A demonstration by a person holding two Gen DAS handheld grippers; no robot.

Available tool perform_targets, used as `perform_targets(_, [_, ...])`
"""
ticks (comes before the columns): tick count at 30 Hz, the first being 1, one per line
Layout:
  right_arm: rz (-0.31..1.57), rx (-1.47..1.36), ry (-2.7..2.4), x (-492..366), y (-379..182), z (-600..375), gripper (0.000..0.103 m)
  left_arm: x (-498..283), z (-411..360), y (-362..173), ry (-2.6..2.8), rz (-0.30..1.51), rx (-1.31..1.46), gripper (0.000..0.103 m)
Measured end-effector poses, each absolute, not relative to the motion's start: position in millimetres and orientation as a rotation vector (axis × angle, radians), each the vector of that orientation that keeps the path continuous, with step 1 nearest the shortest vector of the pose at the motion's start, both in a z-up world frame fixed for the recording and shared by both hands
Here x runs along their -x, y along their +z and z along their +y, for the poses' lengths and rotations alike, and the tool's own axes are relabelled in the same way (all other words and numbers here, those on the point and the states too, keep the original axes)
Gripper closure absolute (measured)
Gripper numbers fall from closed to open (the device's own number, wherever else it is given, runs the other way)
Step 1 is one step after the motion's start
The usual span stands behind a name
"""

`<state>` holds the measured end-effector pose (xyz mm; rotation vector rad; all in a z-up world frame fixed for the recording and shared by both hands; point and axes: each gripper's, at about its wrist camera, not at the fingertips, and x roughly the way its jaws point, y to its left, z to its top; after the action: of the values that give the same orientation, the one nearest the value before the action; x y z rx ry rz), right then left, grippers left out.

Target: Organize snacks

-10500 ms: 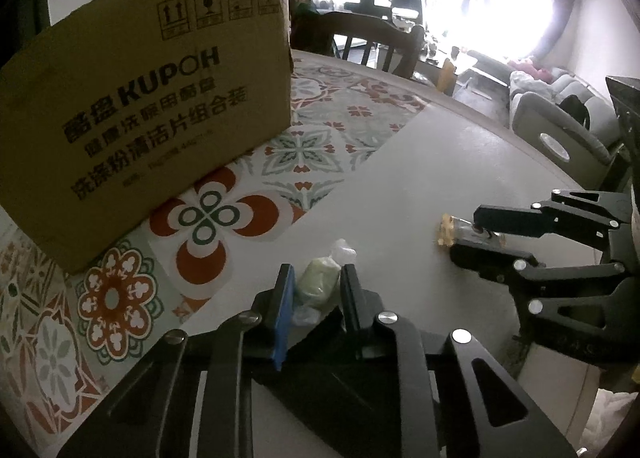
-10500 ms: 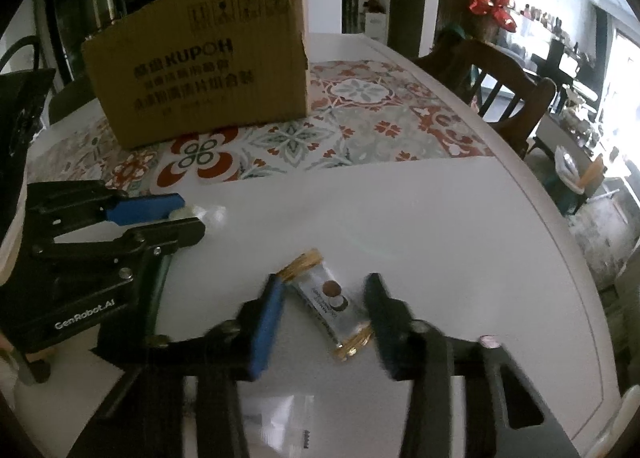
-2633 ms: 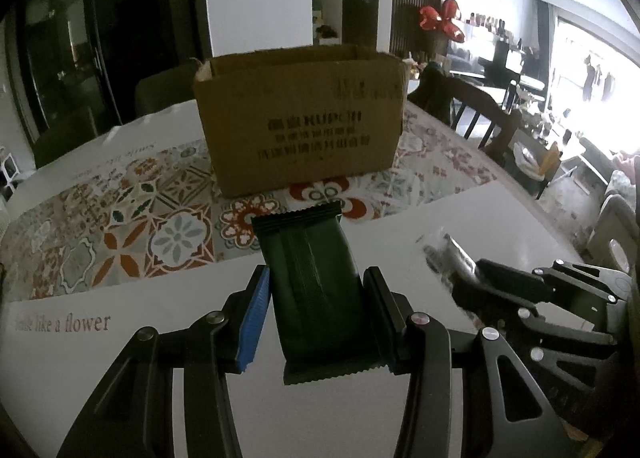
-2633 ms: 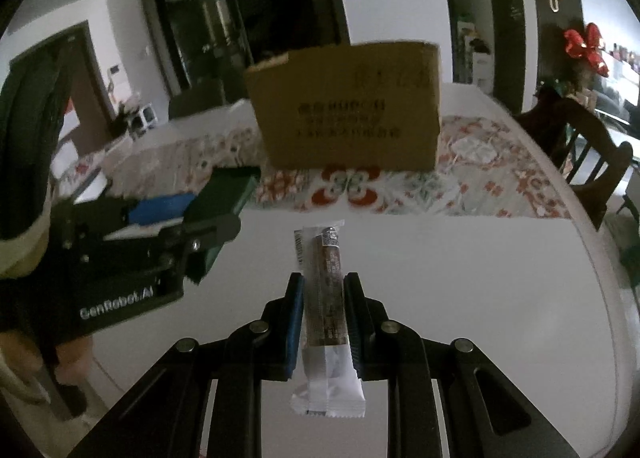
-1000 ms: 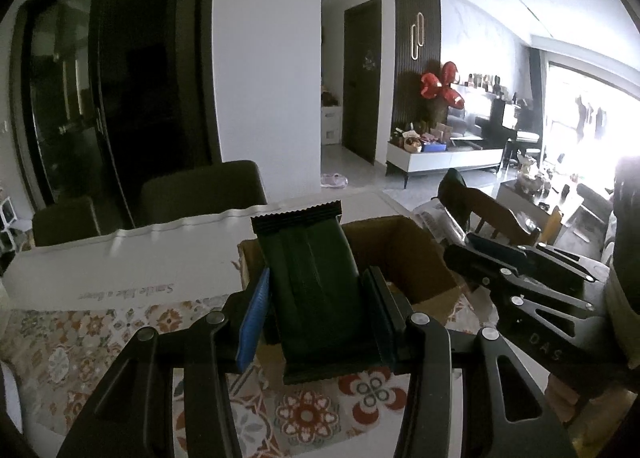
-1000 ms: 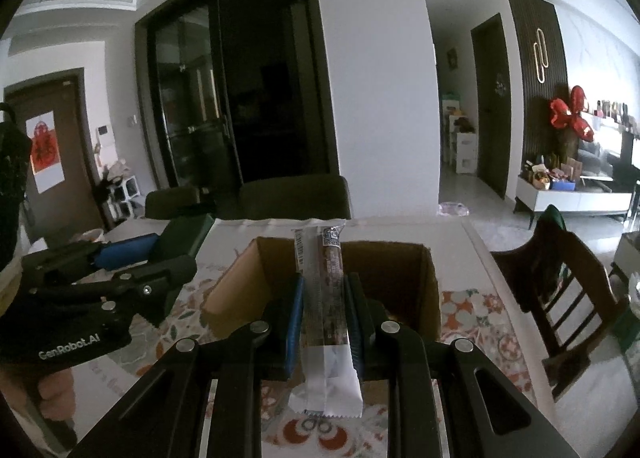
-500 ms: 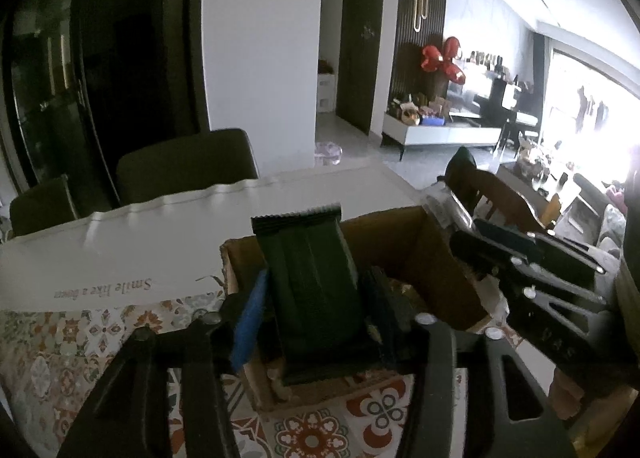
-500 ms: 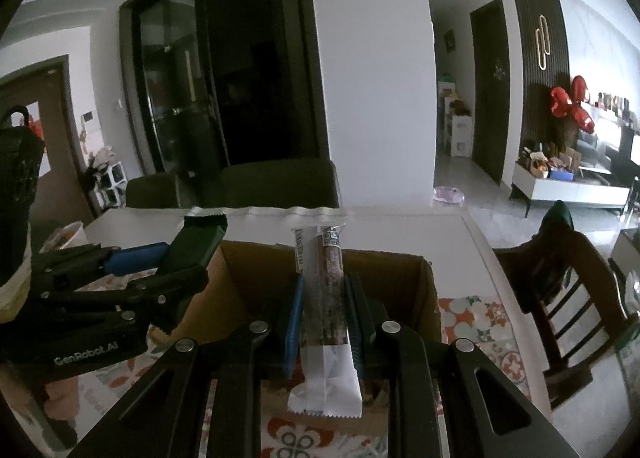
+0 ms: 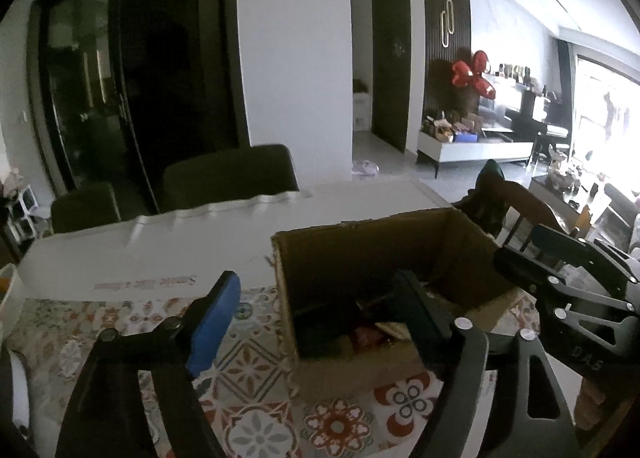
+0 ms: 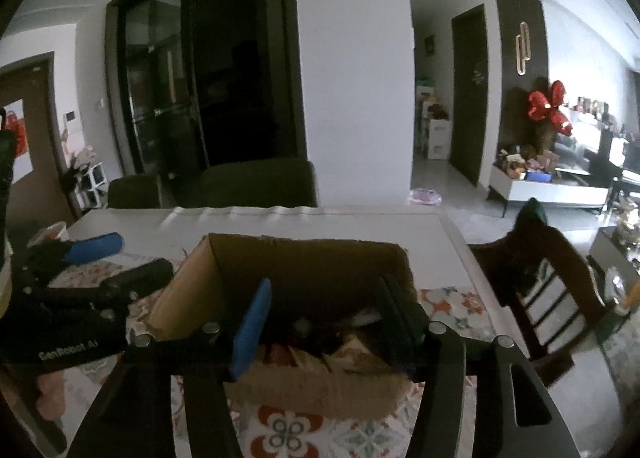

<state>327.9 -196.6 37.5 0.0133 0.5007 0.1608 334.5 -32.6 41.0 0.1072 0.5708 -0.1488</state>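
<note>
Both fisheye views bend straight lines hard toward the rim, and a black vignette cuts all 4 corners. Daylight pours from a window point(image 9: 600, 129) far right of the left gripper point(image 9: 316, 318), blown out to white glare. The room left of both claws stays dim around dark glass doors point(image 10: 200, 89). The cardboard box point(image 10: 304, 258) interior just ahead of the right gripper point(image 10: 324, 322) sits in deep shadow, its contents murky. Fingers point(image 9: 212, 314) nearest the lens look soft and slightly smeared
</note>
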Motion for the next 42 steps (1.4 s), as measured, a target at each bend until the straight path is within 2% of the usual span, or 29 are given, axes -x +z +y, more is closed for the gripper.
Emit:
perform_targets(4, [0.482, -0.009, 0.131, -296.0, 40.4, -196.7, 0.035, -299.9, -29.1, 48.7, -0.12, 0.516, -0.127, 0.016])
perform_targets(8, [0.48, -0.015, 0.118, -268.8, 43.2, -196.4, 0.03, -270.5, -23.7, 56.6, -0.109, 0.489, -0.112, 0.008])
perform_targets(14, [0.475, -0.034, 0.078, -229.4, 49.5, -197.7, 0.024, -214.0, -16.0, 66.2, -0.037, 0.407, -0.141, 0.002])
perform_targets(22, [0.402, -0.022, 0.043, -171.4, 64.4, -194.9, 0.013, -158.9, -8.0, 72.0, -0.037, 0.391, -0.146, 0.0])
perform_targets(42, [0.375, -0.005, 0.055, -68.8, 69.7, -177.1, 0.012, -63.0, 2.0, 77.3, -0.009, 0.363, -0.147, 0.0])
